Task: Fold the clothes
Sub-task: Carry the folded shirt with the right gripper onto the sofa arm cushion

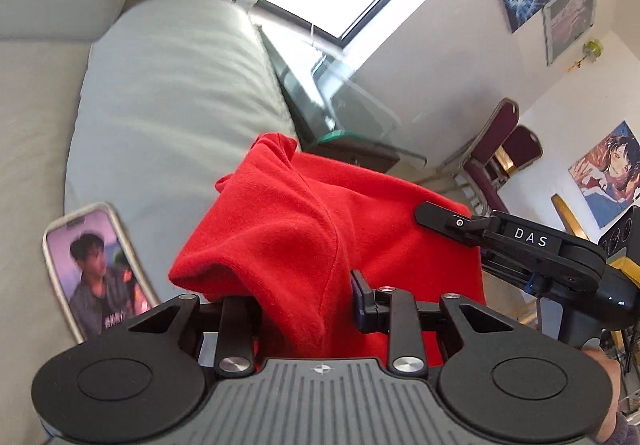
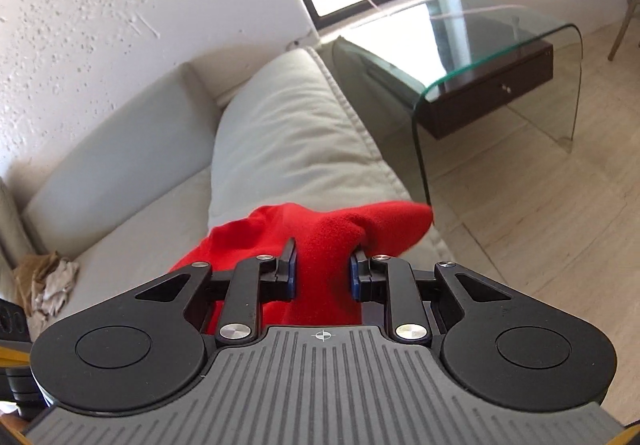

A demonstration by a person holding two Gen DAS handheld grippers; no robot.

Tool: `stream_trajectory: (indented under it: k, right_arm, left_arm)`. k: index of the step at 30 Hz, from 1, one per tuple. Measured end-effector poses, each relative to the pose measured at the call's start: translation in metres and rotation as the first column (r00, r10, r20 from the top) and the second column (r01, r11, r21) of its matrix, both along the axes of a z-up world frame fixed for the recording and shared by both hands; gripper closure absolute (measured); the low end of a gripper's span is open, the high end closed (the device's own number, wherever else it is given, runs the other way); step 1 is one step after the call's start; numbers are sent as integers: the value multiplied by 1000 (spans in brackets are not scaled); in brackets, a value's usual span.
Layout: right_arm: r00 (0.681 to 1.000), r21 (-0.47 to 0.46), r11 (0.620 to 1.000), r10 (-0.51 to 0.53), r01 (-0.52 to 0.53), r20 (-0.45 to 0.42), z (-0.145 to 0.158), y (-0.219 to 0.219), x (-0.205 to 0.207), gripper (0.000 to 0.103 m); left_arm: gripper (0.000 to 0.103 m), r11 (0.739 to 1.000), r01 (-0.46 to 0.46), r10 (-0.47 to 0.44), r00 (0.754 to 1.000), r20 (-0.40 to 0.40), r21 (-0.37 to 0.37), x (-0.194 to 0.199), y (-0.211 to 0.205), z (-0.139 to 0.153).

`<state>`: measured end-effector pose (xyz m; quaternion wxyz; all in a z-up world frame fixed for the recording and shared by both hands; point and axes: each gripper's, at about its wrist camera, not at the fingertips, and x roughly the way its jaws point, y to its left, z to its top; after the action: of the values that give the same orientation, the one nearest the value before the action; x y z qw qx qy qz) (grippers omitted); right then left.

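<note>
A: Where is the cloth?
B: The red cloth (image 1: 304,229) hangs bunched above the sofa (image 1: 168,93), held up, not flat.
A: Folded?
B: No neat fold shows; it could be lifted to spread or mid-fold.
A: Grippers?
B: The left gripper (image 1: 304,301) and the right gripper (image 2: 323,274) each pinch cloth.

Red garment (image 1: 304,245) hides left gripper's (image 1: 298,305) left finger; phone (image 1: 96,269) beside the garment blurred; crumpled cloth (image 2: 52,285) near sofa's back unidentifiable.
</note>
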<state>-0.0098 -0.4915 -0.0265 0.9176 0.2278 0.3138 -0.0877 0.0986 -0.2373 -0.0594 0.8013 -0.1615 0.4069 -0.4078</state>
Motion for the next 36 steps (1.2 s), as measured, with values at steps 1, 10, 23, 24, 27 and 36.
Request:
stream_trajectory:
  k: [1, 10, 23, 24, 27, 36]
  right_arm:
    - [999, -33, 999, 8, -7, 44, 6, -3, 7, 78]
    - [990, 62, 997, 49, -41, -131, -69, -45, 124, 66]
    - [998, -71, 997, 6, -11, -70, -46, -18, 45, 42]
    - [999, -98, 995, 8, -12, -43, -40, -12, 38, 45]
    - [999, -153, 987, 37, -41, -31, -34, 6, 40, 84]
    - [953, -163, 982, 42, -95, -299, -73, 27, 52, 85]
  left_arm:
    - [74, 999, -22, 23, 999, 29, -26, 5, -3, 1]
    - [69, 982, -171, 187, 944, -272, 81, 79, -19, -92]
    - [40, 896, -193, 244, 966, -81, 399, 36, -2, -51]
    - [43, 888, -212, 263, 962, -72, 409, 31, 3, -48]
    - [43, 883, -228, 252, 968, -5, 409, 11, 9, -34]
    - [40, 860, -211, 186, 977, 100, 464, -21, 10, -7]
